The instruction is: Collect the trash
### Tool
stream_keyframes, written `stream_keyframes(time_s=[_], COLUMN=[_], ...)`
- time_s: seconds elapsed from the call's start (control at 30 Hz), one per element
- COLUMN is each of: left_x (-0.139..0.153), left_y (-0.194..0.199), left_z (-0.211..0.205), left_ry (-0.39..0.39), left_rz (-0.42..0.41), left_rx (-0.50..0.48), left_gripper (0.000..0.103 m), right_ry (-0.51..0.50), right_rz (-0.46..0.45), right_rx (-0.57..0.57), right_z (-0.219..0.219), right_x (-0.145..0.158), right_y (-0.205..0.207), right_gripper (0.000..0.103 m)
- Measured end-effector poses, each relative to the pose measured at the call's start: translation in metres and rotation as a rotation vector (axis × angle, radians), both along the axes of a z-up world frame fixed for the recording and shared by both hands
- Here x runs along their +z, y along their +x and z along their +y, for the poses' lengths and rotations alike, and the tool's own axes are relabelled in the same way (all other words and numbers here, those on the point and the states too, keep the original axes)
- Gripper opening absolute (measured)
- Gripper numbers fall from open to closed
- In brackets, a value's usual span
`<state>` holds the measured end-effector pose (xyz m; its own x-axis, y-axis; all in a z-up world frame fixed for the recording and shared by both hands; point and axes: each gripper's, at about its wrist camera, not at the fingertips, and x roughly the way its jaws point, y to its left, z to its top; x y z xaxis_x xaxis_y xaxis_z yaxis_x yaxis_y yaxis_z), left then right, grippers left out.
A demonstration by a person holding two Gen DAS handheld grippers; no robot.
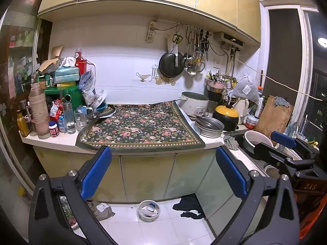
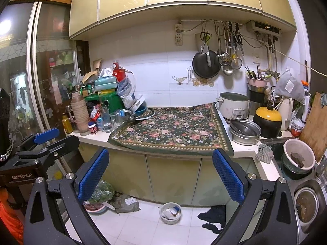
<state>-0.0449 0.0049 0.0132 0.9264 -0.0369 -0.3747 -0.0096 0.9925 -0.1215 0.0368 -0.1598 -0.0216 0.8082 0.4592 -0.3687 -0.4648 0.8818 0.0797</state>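
A small white waste bin (image 1: pixel 149 210) holding paper scraps stands on the white tiled floor below the counter; it also shows in the right wrist view (image 2: pixel 170 213). My left gripper (image 1: pixel 163 171) is open and empty, held in front of the cabinet doors above the bin. My right gripper (image 2: pixel 161 173) is open and empty at about the same height. Each gripper shows at the edge of the other's view. A floral cloth (image 1: pixel 141 128) covers the middle of the counter (image 1: pixel 61 140).
Bottles, a stack of cups (image 1: pixel 38 110) and boxes crowd the counter's left end. Pots (image 1: pixel 208 125), a rice cooker (image 2: pixel 235 106) and a sink (image 2: pixel 302 196) with dishes stand at the right. A dark rag (image 1: pixel 189 206) and bags (image 2: pixel 124 203) lie on the floor.
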Motion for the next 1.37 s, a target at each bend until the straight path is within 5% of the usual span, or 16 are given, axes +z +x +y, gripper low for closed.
stream_keyframes(time_s=[0.9,1.37], left_x=[-0.001,-0.011], left_y=[0.009,0.058], left_z=[-0.012,-0.01], left_ry=[-0.022,-0.014], left_rz=[-0.026,0.022], left_rx=[-0.002,0.003], left_gripper=[0.102,0.102], right_ry=[0.004,0.015], right_rz=[0.013,0.069], right_rx=[-0.003,-0.012], right_z=[0.006,0.021], right_x=[0.001,-0.005], right_y=[0.0,0.041], right_gripper=[0.101,0.101])
